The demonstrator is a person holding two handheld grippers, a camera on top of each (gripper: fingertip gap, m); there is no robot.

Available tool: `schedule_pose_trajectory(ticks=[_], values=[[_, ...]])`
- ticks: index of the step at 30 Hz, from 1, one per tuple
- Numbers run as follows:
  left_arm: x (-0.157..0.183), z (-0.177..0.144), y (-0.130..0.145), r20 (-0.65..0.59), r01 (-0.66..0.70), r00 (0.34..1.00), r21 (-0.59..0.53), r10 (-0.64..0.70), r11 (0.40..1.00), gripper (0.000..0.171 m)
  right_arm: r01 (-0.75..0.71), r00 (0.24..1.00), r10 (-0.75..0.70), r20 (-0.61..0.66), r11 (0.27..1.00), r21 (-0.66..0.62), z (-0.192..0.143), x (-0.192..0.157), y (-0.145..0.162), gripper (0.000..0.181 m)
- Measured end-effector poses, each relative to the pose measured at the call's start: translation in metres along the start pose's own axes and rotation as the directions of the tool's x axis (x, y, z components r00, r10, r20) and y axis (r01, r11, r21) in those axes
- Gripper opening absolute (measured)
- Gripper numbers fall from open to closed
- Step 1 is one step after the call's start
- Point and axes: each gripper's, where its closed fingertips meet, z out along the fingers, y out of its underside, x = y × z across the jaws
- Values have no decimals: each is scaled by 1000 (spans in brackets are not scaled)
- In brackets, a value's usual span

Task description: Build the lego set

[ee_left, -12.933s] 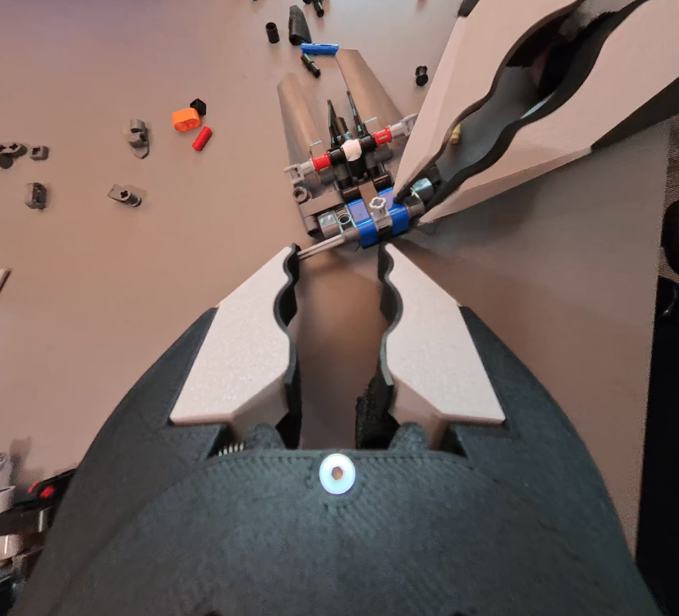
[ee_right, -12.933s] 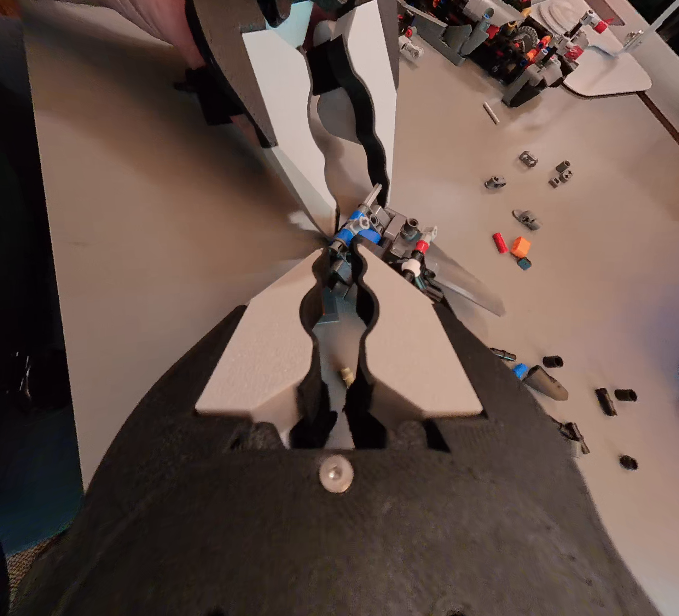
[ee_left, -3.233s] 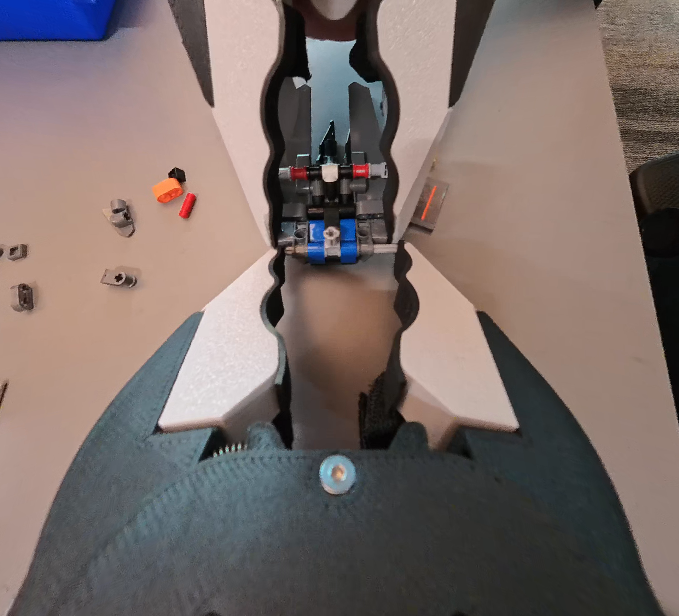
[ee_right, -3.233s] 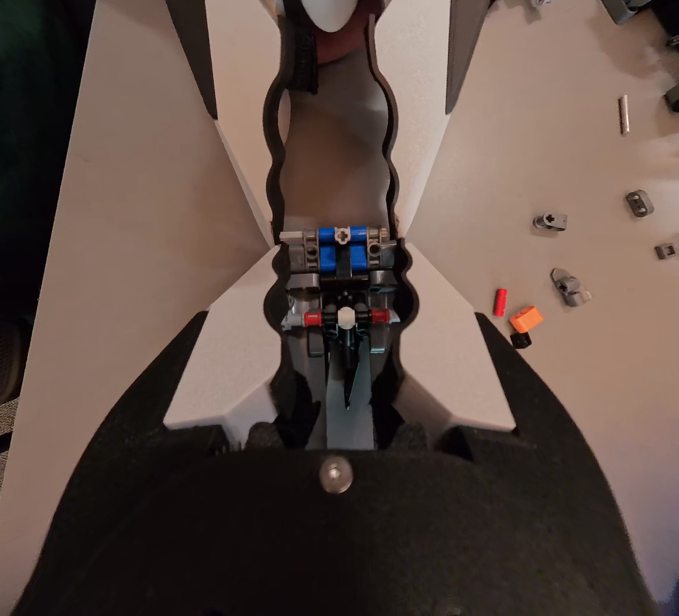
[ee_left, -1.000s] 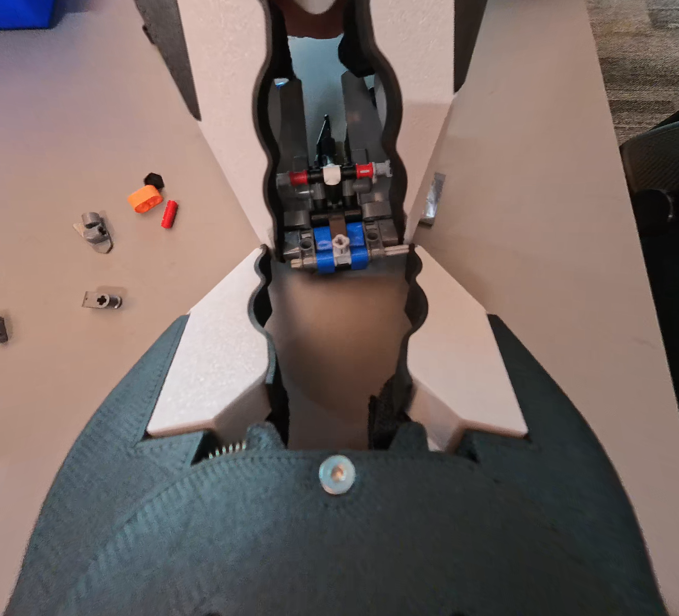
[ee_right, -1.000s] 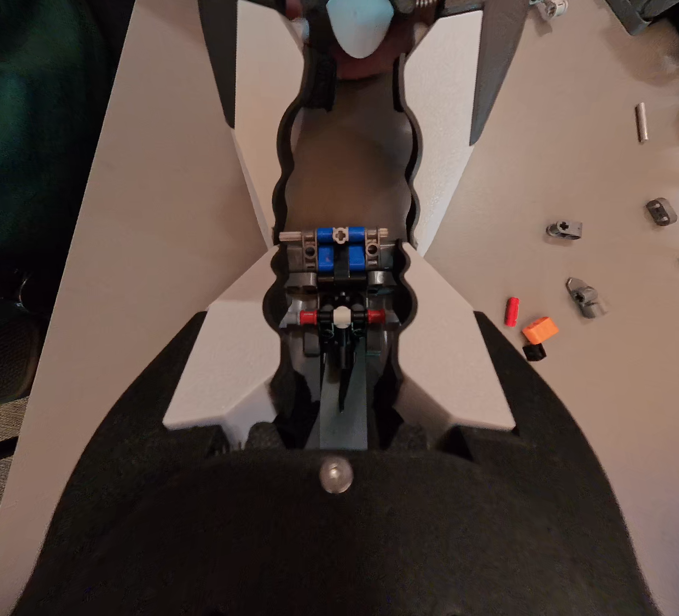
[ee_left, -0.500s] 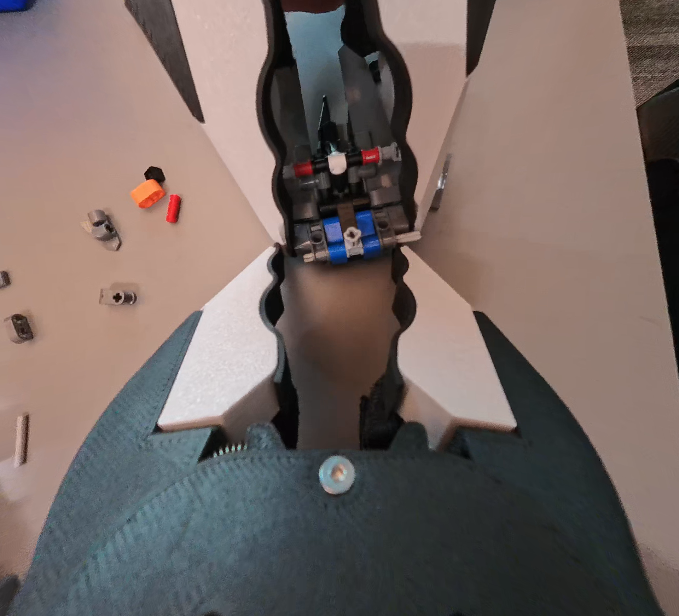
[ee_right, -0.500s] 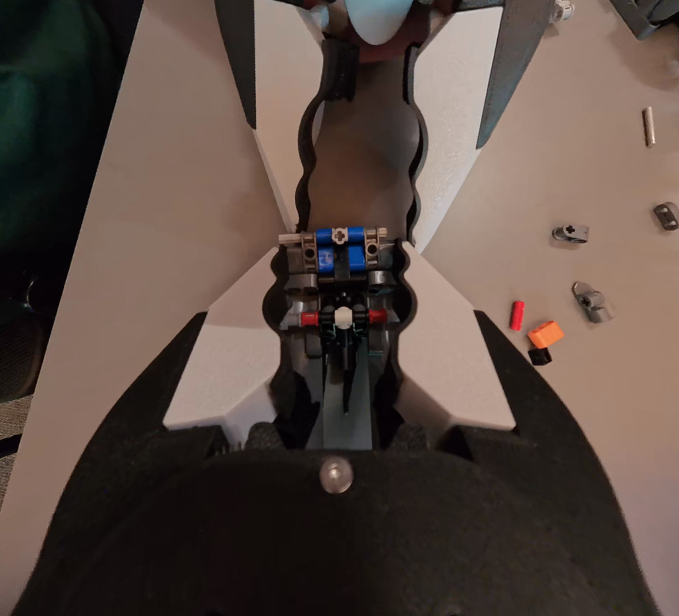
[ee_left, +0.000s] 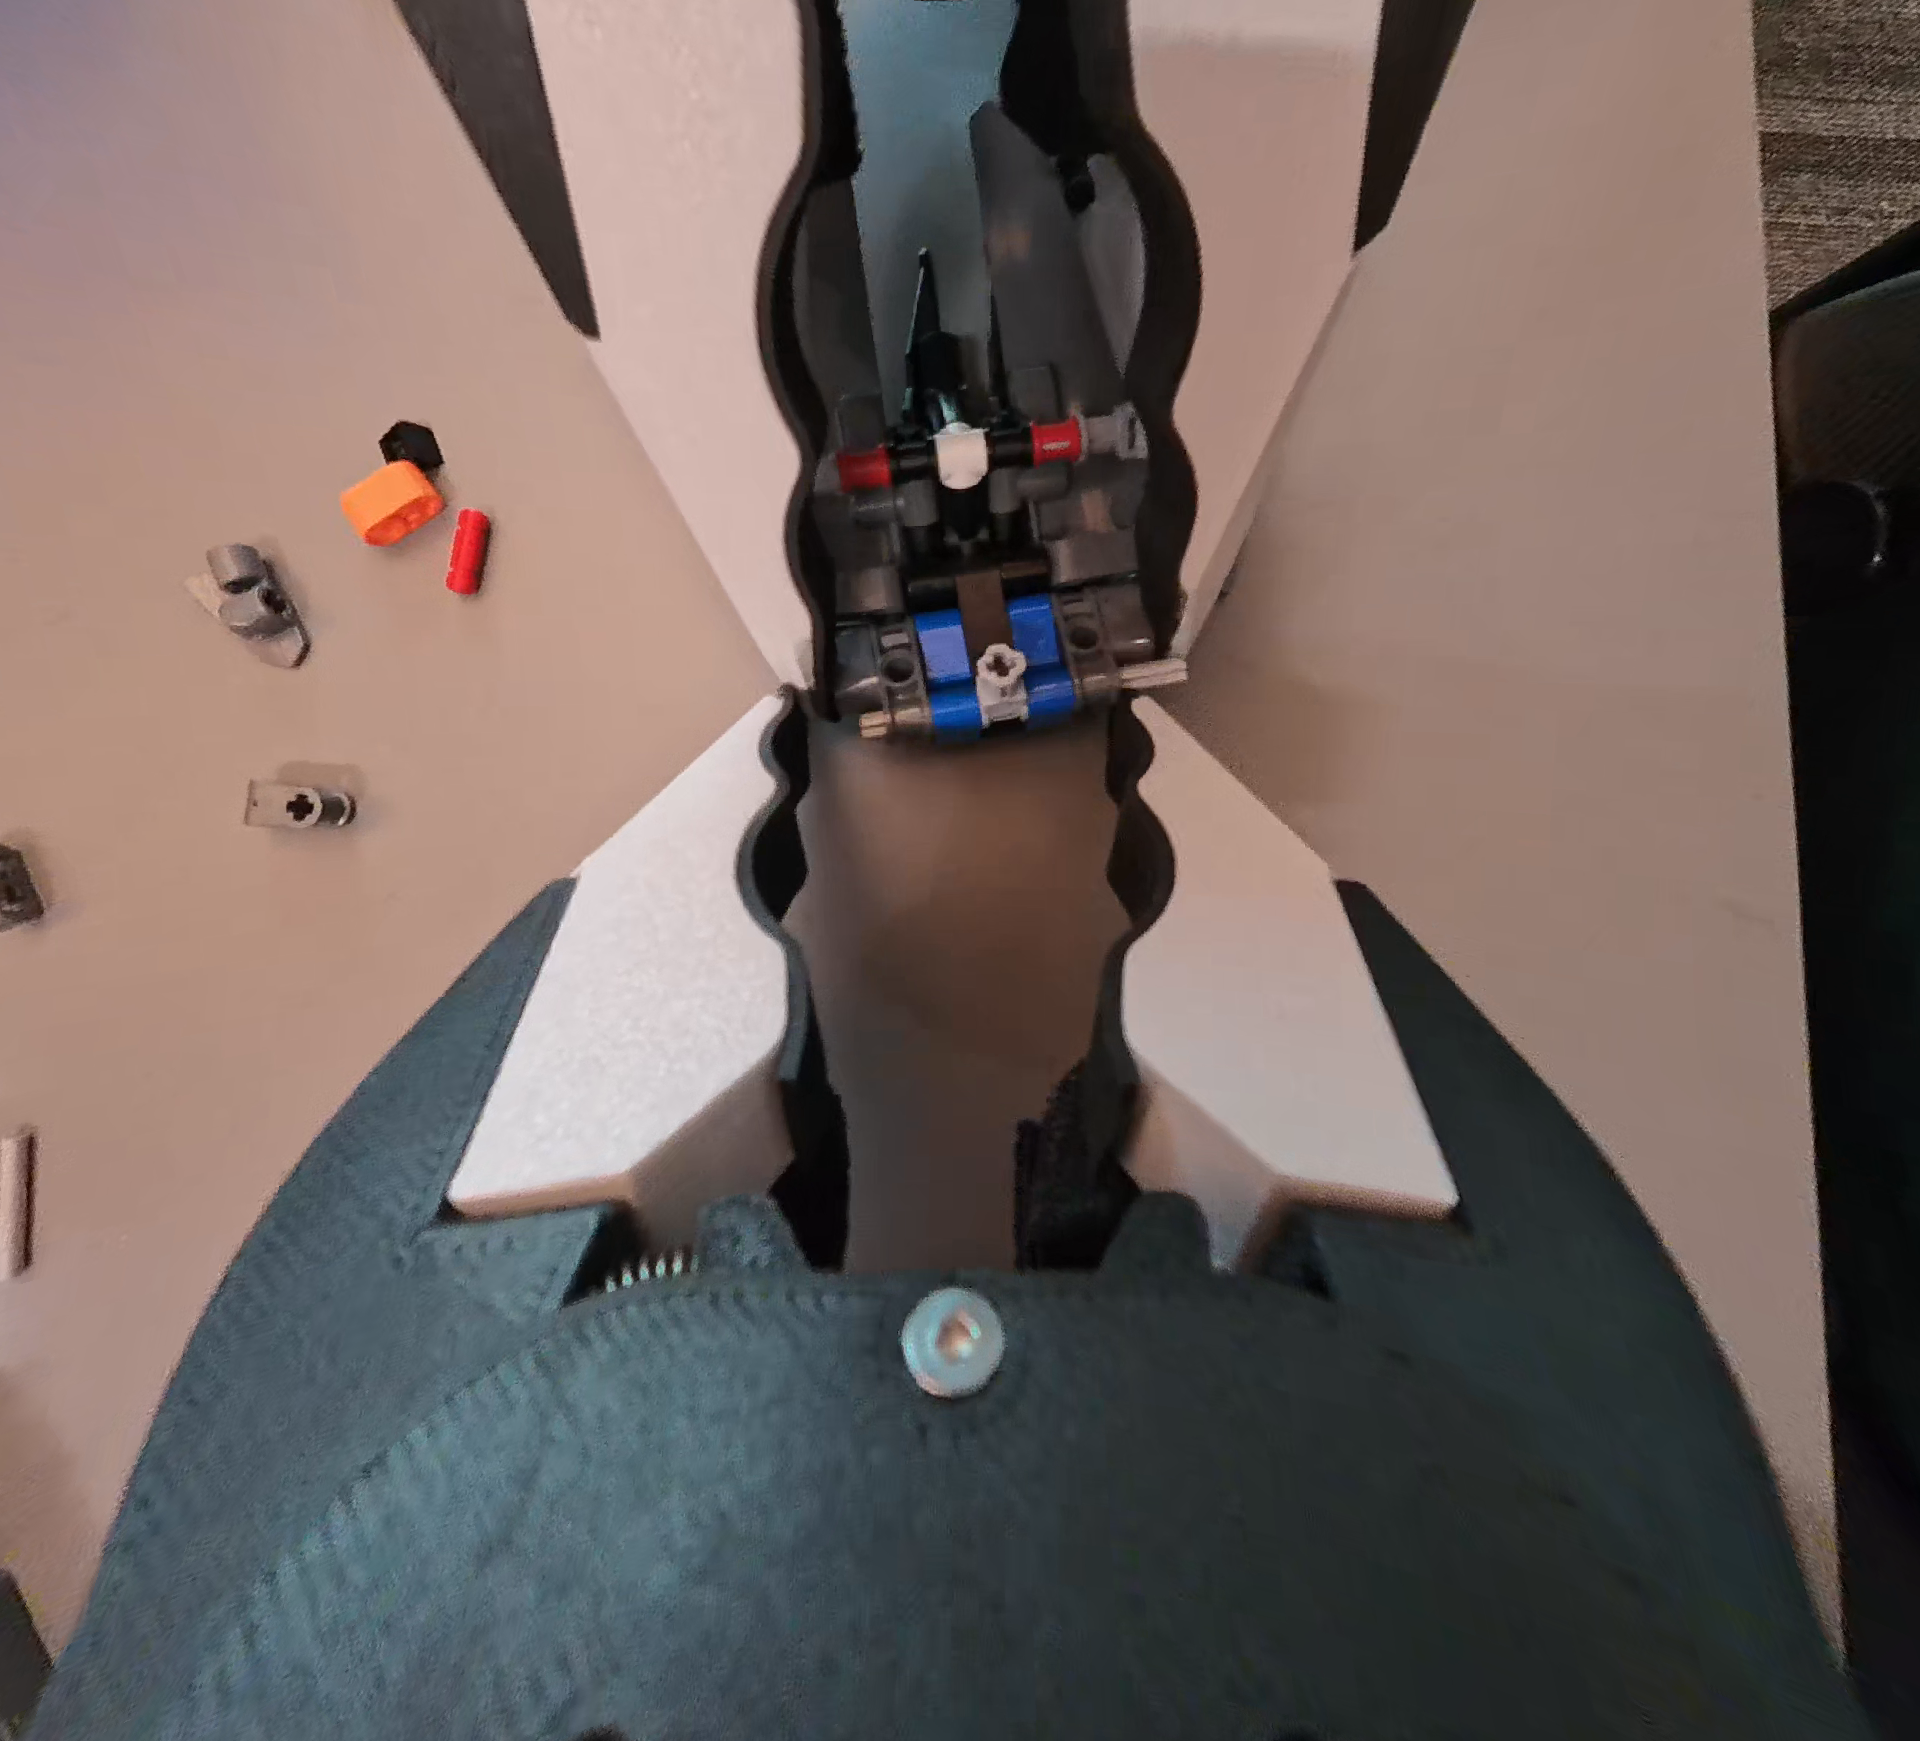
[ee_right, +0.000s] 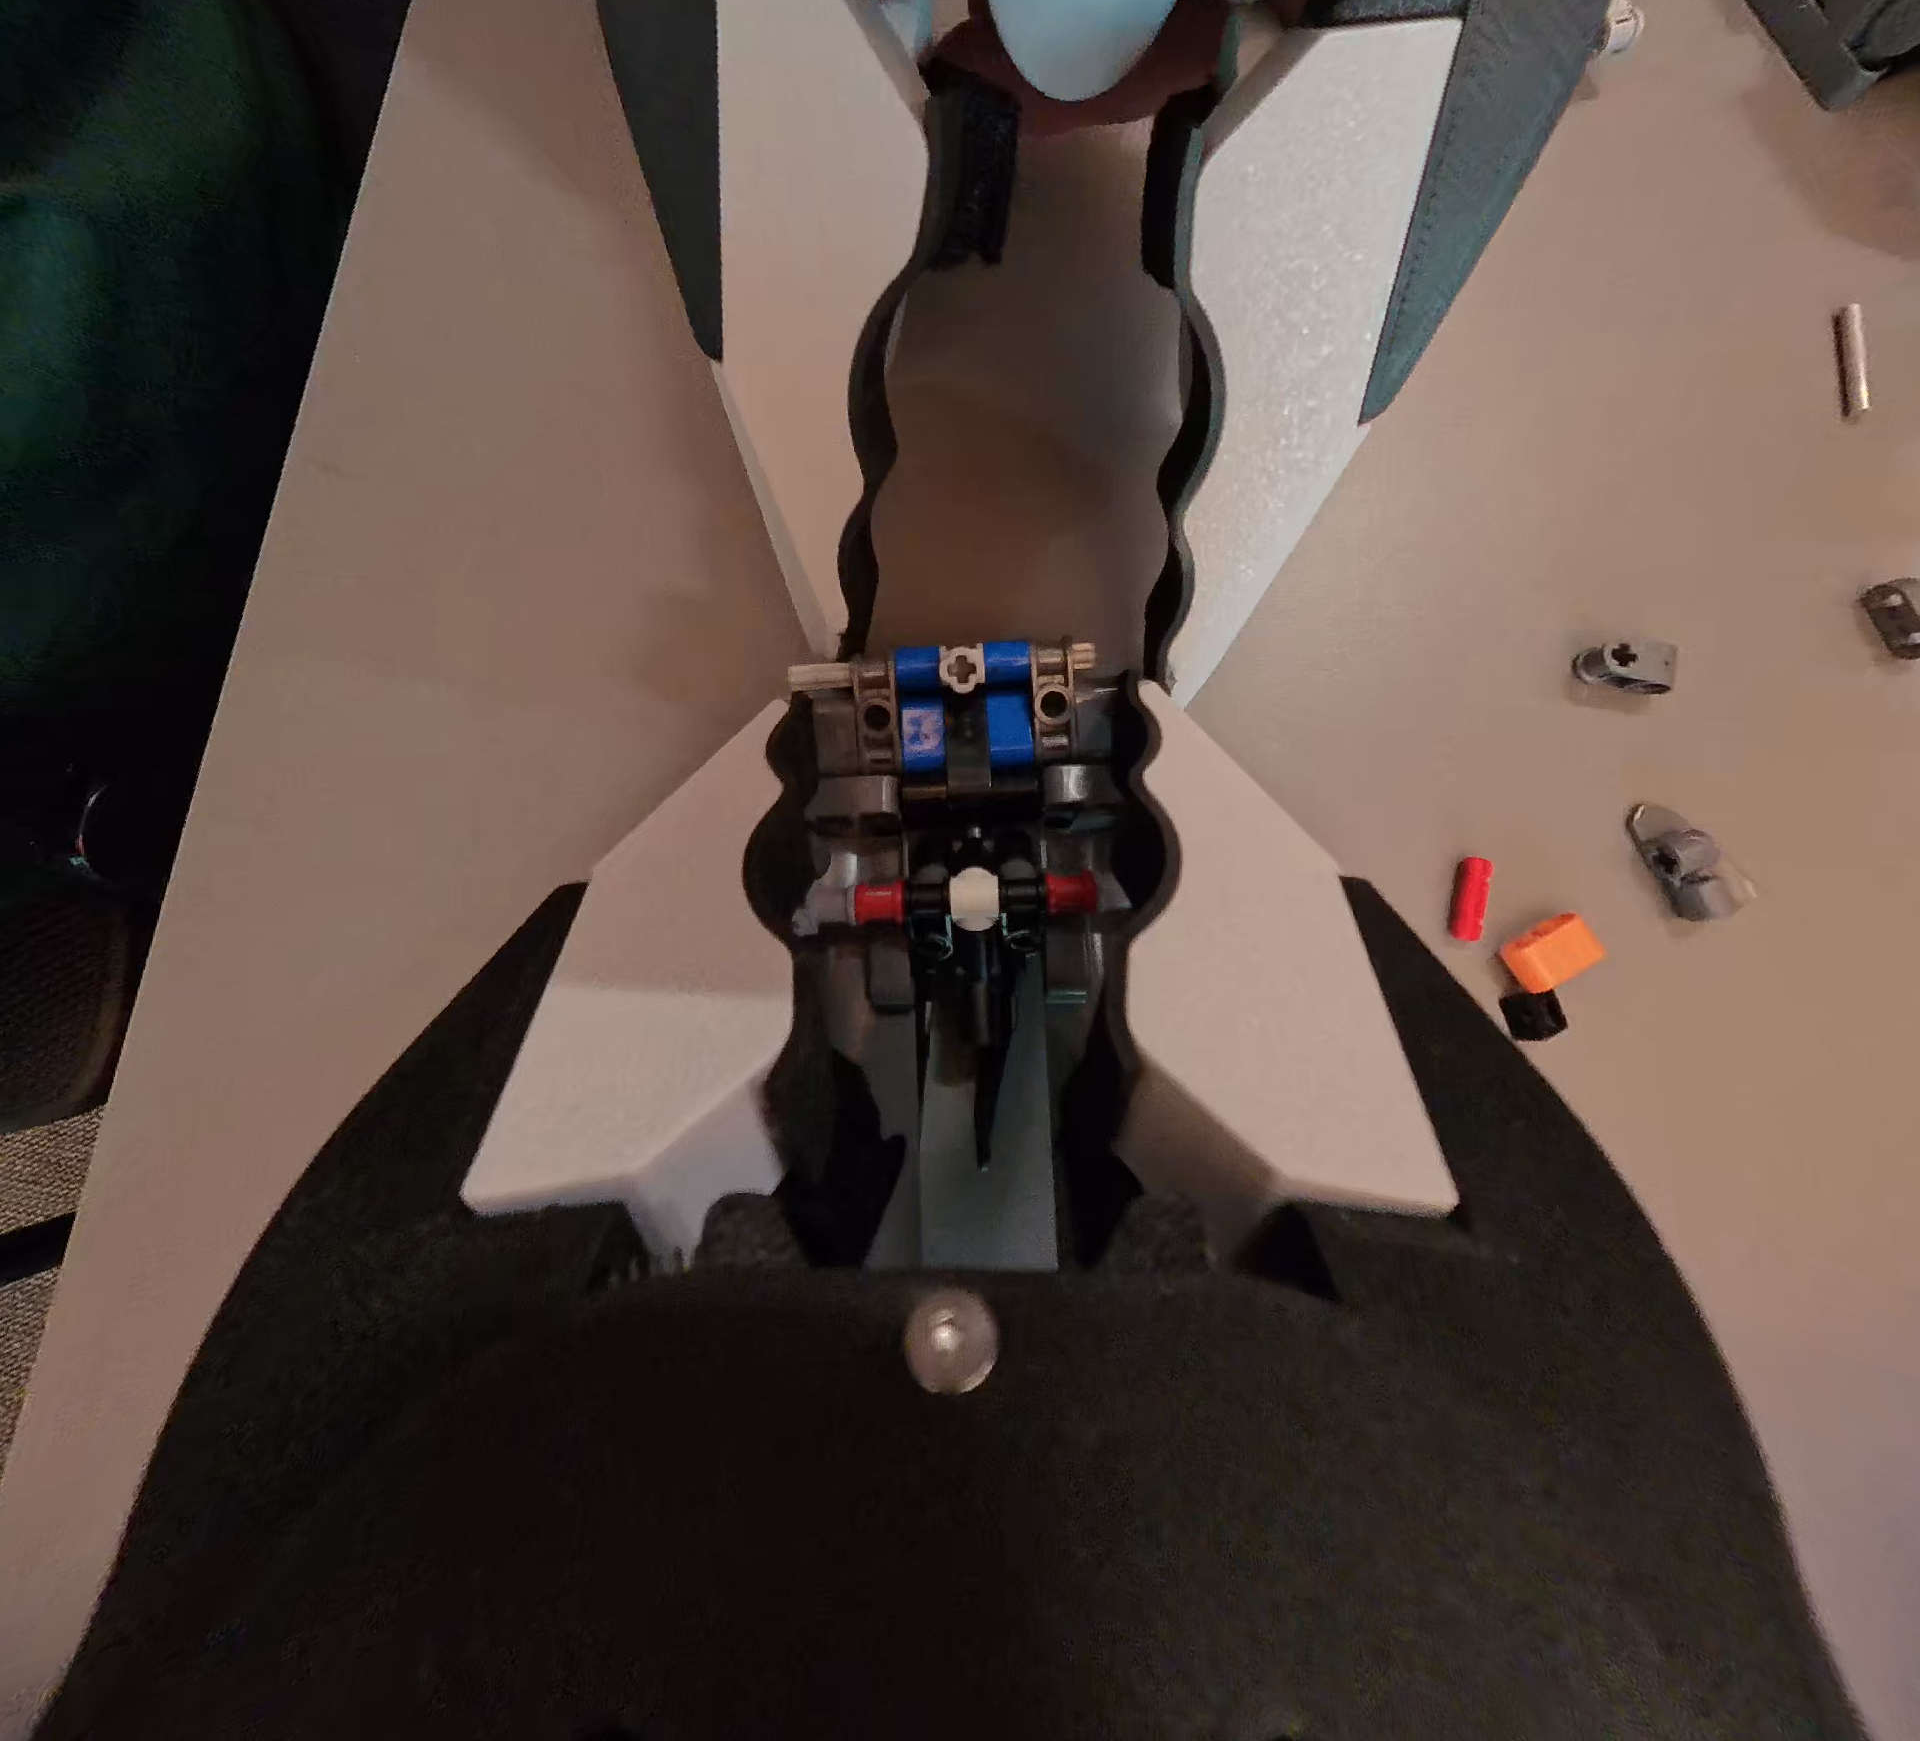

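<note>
We have the half-built lego model (ee_right: 961, 860) clamped between the jaws of the right gripper (ee_right: 961, 683), which close on its dark grey flanks so that only the blue block end (ee_left: 992, 668) pokes out past the tips, above the pale surface (ee_left: 1455, 756). The left gripper (ee_left: 951, 730) faces it head-on, tips almost meeting the right gripper's tips, its jaws spread and holding nothing. A light grey axle (ee_right: 831, 675) runs crosswise through the blue end and sticks out farther on one side than the other. We judge the step in hand to be seating that axle: next, the left jaws should close across its two ends, or press on the long end, while the right grip stays firm so the model does not twist. Spare pieces lie well apart on the surface: an orange brick (ee_left: 393, 502), a red pin (ee_left: 468, 550) and grey connectors (ee_left: 255, 590).
</note>
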Motion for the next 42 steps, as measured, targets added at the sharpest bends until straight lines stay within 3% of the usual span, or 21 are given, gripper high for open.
schedule_pose_trajectory(ticks=[8, 16, 25, 33, 35, 42], values=[[4, 0, 0, -1, 32, 999, 7, -32, 999, 63, 2, 1000, -3, 3, 1000, 6, 0, -1, -1, 57], [4, -1, 2, 10, 37, 999, -67, -36, 997, 64, 3, 1000, -3, 4, 1000, 5, 0, -2, -1, 57], [5, -1, 2, 12, 59, 998, -52, -59, 997, 66, 2, 1000, -2, 4, 1000, 5, 0, -2, -1, 57], [11, 0, -3, -5, 81, 997, -16, -81, 997, 84, 3, 1000, -3, 0, 1000, 4, 1, -2, -1, 56], [6, 1, -1, 25, 79, 997, -20, -78, 997, 71, 4, 1000, -4, -1, 1000, 3, 1, -2, -1, 57], [7, 0, 0, 17, 53, 998, -43, -53, 998, 70, 7, 1000, -7, -1, 1000, 0, 1, -2, -1, 57]])
